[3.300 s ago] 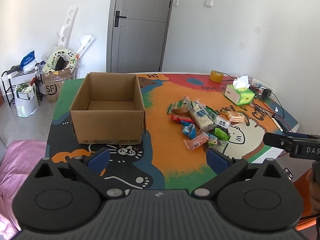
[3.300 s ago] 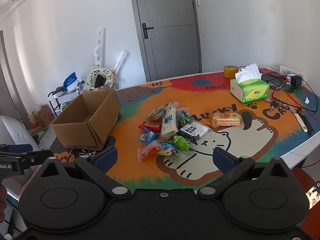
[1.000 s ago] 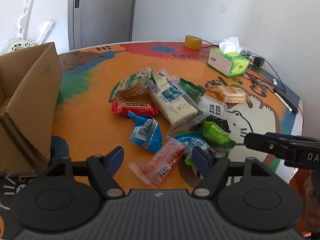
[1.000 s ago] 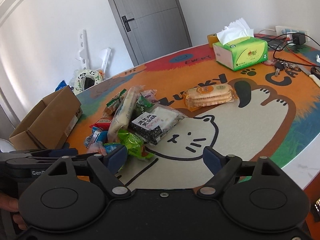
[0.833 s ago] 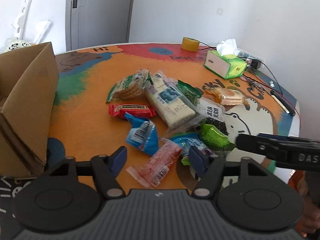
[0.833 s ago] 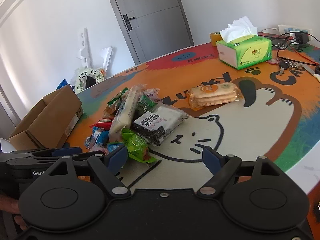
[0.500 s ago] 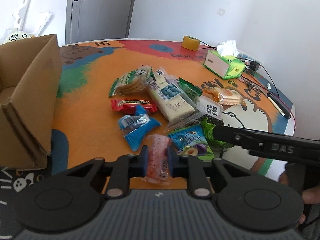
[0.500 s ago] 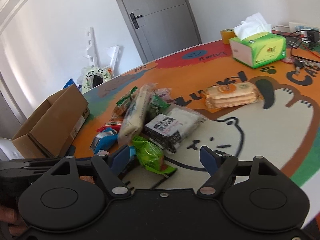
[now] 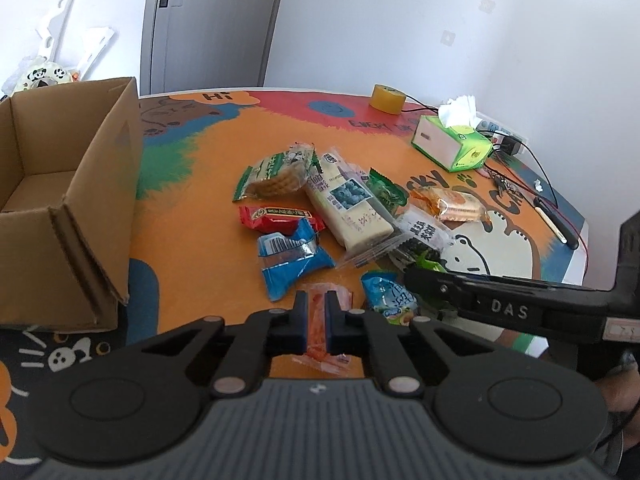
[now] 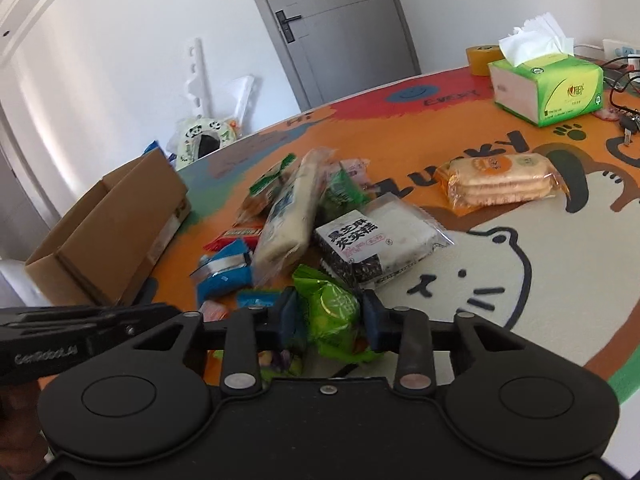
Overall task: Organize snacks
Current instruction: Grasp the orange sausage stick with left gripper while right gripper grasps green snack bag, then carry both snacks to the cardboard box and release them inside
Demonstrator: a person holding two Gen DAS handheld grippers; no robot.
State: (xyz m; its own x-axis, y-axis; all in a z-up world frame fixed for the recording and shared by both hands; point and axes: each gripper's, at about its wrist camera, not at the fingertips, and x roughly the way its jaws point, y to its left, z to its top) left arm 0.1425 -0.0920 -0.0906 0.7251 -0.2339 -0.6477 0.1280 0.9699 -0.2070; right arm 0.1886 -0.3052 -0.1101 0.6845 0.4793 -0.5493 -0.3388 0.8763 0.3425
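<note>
Your left gripper [image 9: 316, 312] is clamped tight on the orange-red snack packet [image 9: 319, 326], its blue pads pressed flat against either side of the wrapper at the near edge of the snack pile. Your right gripper [image 10: 330, 316] has just been closing around the bright green packet [image 10: 334, 314]; the packet sits between the blue pads and both appear to touch its sides, so it looks gripped.

Just beyond your left fingers lie a light blue fruit-print packet [image 9: 390, 300] and a blue wrapper with a barcode [image 9: 290, 258]. Past that sits a red bar wrapper [image 9: 280, 216]. Just beyond your right gripper is the black sesame cake pack [image 10: 376, 240], and beside it the long white blueberry-label pack [image 9: 346, 208] rests tilted over the heap. A dark green packet [image 10: 342, 192] and a green cracker pack [image 9: 274, 172] lie at the far side of the pile. The orange rice cracker pack [image 10: 498, 178] lies apart, to the right, on the table mat [image 10: 440, 120].

The open cardboard box [image 9: 68, 196] stands to the left of the pile, apart from it. Farther back on the mat are a green tissue box [image 10: 548, 88] and a roll of yellow tape [image 9: 386, 98], with cables [image 9: 532, 160] near the far edge. A grey door [image 10: 332, 28] closes the room behind.
</note>
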